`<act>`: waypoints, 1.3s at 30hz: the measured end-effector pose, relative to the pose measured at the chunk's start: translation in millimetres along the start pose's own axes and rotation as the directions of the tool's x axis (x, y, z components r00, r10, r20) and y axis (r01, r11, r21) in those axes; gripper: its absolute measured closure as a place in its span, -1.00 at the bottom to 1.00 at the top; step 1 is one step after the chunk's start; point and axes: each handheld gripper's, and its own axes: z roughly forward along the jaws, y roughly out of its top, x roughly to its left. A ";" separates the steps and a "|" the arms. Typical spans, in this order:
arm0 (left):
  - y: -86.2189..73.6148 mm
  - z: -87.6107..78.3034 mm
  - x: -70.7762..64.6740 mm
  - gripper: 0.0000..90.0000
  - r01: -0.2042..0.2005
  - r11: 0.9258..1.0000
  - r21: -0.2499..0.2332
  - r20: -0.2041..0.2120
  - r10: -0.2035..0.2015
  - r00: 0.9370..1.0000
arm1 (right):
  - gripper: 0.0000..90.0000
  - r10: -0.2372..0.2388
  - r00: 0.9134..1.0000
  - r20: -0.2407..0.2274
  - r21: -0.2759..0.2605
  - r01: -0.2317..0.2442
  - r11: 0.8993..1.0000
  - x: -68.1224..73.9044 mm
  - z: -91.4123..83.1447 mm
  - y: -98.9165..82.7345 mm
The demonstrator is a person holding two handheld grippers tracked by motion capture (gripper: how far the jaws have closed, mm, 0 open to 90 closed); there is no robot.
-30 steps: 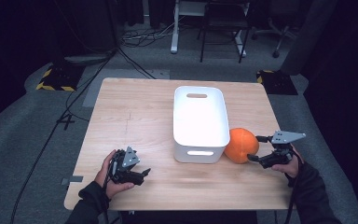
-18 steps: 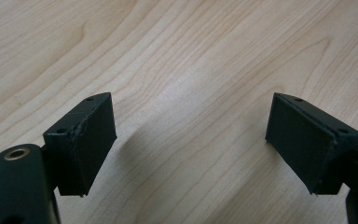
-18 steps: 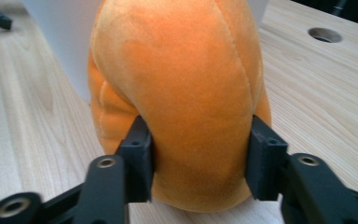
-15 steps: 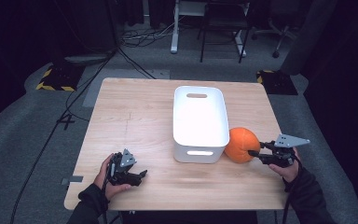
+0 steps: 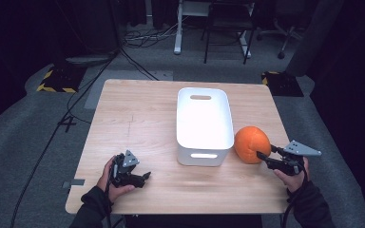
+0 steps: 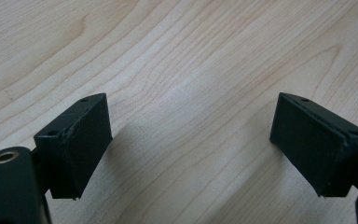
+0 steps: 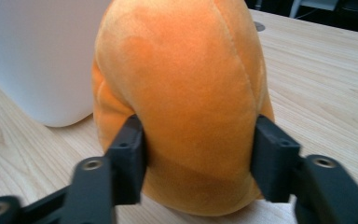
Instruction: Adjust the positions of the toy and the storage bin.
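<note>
We have the orange plush ball (image 5: 251,144) sitting on the wooden surface (image 5: 142,118), just beside the right wall of the white bin (image 5: 204,124) near its front corner. Our right gripper (image 5: 262,156) reaches in level from the ball's right side, hand (image 5: 292,175) low behind it with the forearm coming up from the near edge. In the right gripper view the ball (image 7: 182,93) sits between the two jaws, both pads pressed into its plush lower sides; the jaws have just been opening a little, yet they are clamped on it. Our left gripper (image 5: 142,176) lies well apart near the front left of the surface, cradled in the left hand (image 5: 111,178), pointing right, jaws spread wide over bare wood (image 6: 182,93).
</note>
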 end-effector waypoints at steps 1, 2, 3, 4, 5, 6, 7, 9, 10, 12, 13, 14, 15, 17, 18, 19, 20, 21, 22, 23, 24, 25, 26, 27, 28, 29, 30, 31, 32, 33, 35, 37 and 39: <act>0.1 -0.2 0.2 -0.72 0.000 1.000 0.004 0.003 0.000 1.000 | -0.12 -0.005 1.000 -0.009 0.001 0.005 1.000 -1.3 0.5 -0.1; 0.1 -0.2 0.3 -0.72 -0.001 1.000 0.004 0.001 0.001 1.000 | -0.22 0.000 1.000 -0.017 0.001 0.000 1.000 -4.1 0.1 -0.7; 0.1 -0.2 0.3 -0.72 0.002 1.000 0.004 -0.001 -0.002 1.000 | -0.25 0.001 1.000 -0.022 -0.002 -0.001 1.000 -6.0 -0.1 -1.3; 0.1 -0.1 0.5 -0.72 0.003 1.000 0.006 0.005 -0.003 1.000 | -0.30 0.006 1.000 -0.025 -0.001 -0.006 1.000 -8.2 -0.7 -1.8; 0.3 0.0 0.9 -0.72 0.005 1.000 0.009 0.008 -0.005 1.000 | -0.37 0.011 0.999 -0.035 0.005 -0.011 1.000 -9.4 -1.4 -1.7; 0.3 0.1 1.0 -0.73 0.007 1.000 0.010 0.005 -0.007 1.000 | -0.45 -0.003 0.999 -0.039 0.007 0.003 1.000 -10.4 -1.9 -1.5; 0.1 0.7 0.8 -0.74 0.018 1.000 0.006 0.006 -0.018 1.000 | -0.49 -0.006 0.999 -0.035 0.007 0.006 1.000 -9.9 -2.3 -1.1; 0.1 0.7 0.9 -0.74 0.019 1.000 0.006 0.008 -0.019 1.000 | -0.55 -0.027 0.999 -0.040 0.009 0.028 1.000 -9.0 -3.6 0.8; 0.1 0.7 0.8 -0.74 0.019 1.000 0.006 0.007 -0.019 1.000 | -0.58 -0.038 0.999 -0.034 0.010 0.038 0.999 -9.4 -4.3 2.2; 0.1 0.7 0.8 -0.74 0.016 1.000 0.004 0.005 -0.016 1.000 | -0.60 -0.053 0.998 -0.037 0.005 0.053 0.999 -11.3 -5.8 5.8; 0.1 0.6 0.8 -0.74 0.017 1.000 0.005 0.004 -0.017 1.000 | -0.61 -0.051 0.998 -0.041 -0.001 0.051 0.999 -11.4 -6.5 8.1; 0.1 0.7 0.8 -0.74 0.019 1.000 0.006 0.007 -0.019 1.000 | -0.61 -0.055 0.997 -0.049 -0.008 0.055 0.998 -11.9 -7.2 11.2; 0.1 0.8 1.0 -0.74 0.019 1.000 0.005 0.009 -0.019 1.000 | -0.61 -0.061 0.996 -0.058 -0.012 0.060 0.998 -12.1 -7.9 13.1; 0.2 0.8 1.2 -0.74 0.017 1.000 0.006 0.009 -0.017 1.000 | -0.61 -0.059 0.996 -0.060 -0.026 0.058 0.998 -12.7 -9.3 19.1; 0.2 0.8 1.2 -0.74 0.017 1.000 0.006 0.009 -0.017 1.000 | -0.62 -0.066 0.996 -0.063 -0.032 0.064 0.997 -13.6 -9.6 21.6; 0.2 0.8 1.2 -0.74 0.017 1.000 0.005 0.009 -0.017 1.000 | -0.62 -0.067 0.996 -0.065 -0.035 0.065 0.997 -13.8 -9.6 23.6; 0.2 0.8 1.2 -0.74 0.017 1.000 0.006 0.009 -0.017 1.000 | -0.62 -0.075 0.995 -0.067 -0.033 0.073 0.997 -13.5 -8.9 27.1; 0.2 0.8 1.2 -0.74 0.018 1.000 0.005 0.009 -0.018 1.000 | -0.63 -0.080 0.994 -0.070 -0.029 0.079 0.996 -12.6 -7.6 29.7; 0.3 0.7 1.3 -0.74 0.020 1.000 0.008 0.013 -0.020 1.000 | -0.63 -0.085 0.993 -0.080 -0.019 0.084 0.996 -11.9 -6.5 31.4; 0.2 0.7 1.6 -0.74 0.019 1.000 0.007 0.014 -0.019 1.000 | -0.63 -0.094 0.992 -0.087 -0.006 0.093 0.996 -10.2 -4.6 33.9; 0.2 0.7 1.6 -0.74 0.018 1.000 0.008 0.014 -0.018 1.000 | -0.63 -0.110 0.990 -0.089 0.009 0.111 0.994 -9.3 -2.9 36.3; 0.2 0.7 1.6 -0.74 0.018 1.000 0.007 0.014 -0.018 1.000 | -0.64 -0.122 0.988 -0.097 0.021 0.124 0.992 -9.0 -1.4 38.6; 0.2 0.7 1.6 -0.74 0.018 1.000 0.007 0.014 -0.018 1.000 | -0.66 -0.126 0.986 -0.110 0.028 0.130 0.991 -9.6 0.8 40.8; 0.2 0.8 1.3 -0.74 0.018 1.000 0.006 0.010 -0.018 1.000 | -0.66 -0.126 0.985 -0.117 0.036 0.131 0.991 -10.2 2.3 41.8; 0.1 0.8 1.2 -0.74 0.020 1.000 0.005 0.009 -0.020 1.000 | -0.67 -0.128 0.985 -0.116 0.054 0.135 0.989 -11.1 5.1 42.6; 0.2 0.7 1.5 -0.74 0.018 1.000 0.008 0.015 -0.018 1.000 | -0.69 -0.128 0.984 -0.121 0.070 0.137 0.988 -12.9 7.5 42.4; 0.2 0.8 1.5 -0.74 0.020 1.000 0.007 0.015 -0.020 1.000 | -0.72 -0.118 0.984 -0.133 0.083 0.130 0.988 -14.5 9.1 42.1; 0.2 0.8 1.6 -0.74 0.020 1.000 0.008 0.015 -0.020 1.000 | -0.76 -0.099 0.984 -0.150 0.100 0.115 0.988 -16.4 11.4 41.5; 0.2 0.8 1.5 -0.74 0.020 1.000 0.007 0.015 -0.020 1.000 | -0.81 -0.095 0.983 -0.159 0.121 0.115 0.986 -18.7 13.6 41.0; 0.3 0.7 1.7 -0.74 0.020 1.000 0.009 0.015 -0.020 1.000 | -0.85 -0.088 0.982 -0.167 0.141 0.112 0.984 -20.7 16.2 40.1; 0.3 0.8 1.9 -0.74 0.021 1.000 0.010 0.017 -0.021 1.000 | -0.85 -0.077 0.981 -0.177 0.151 0.105 0.983 -22.5 18.3 38.9; 0.4 1.2 2.6 -0.74 0.023 1.000 0.009 0.021 -0.023 0.999 | -0.73 -0.080 0.980 -0.185 0.133 0.105 0.985 -22.0 19.6 36.2; 0.9 1.1 4.2 -0.74 0.028 0.999 0.021 0.026 -0.029 0.999 | -0.58 -0.093 0.978 -0.187 0.120 0.117 0.986 -20.0 19.8 34.0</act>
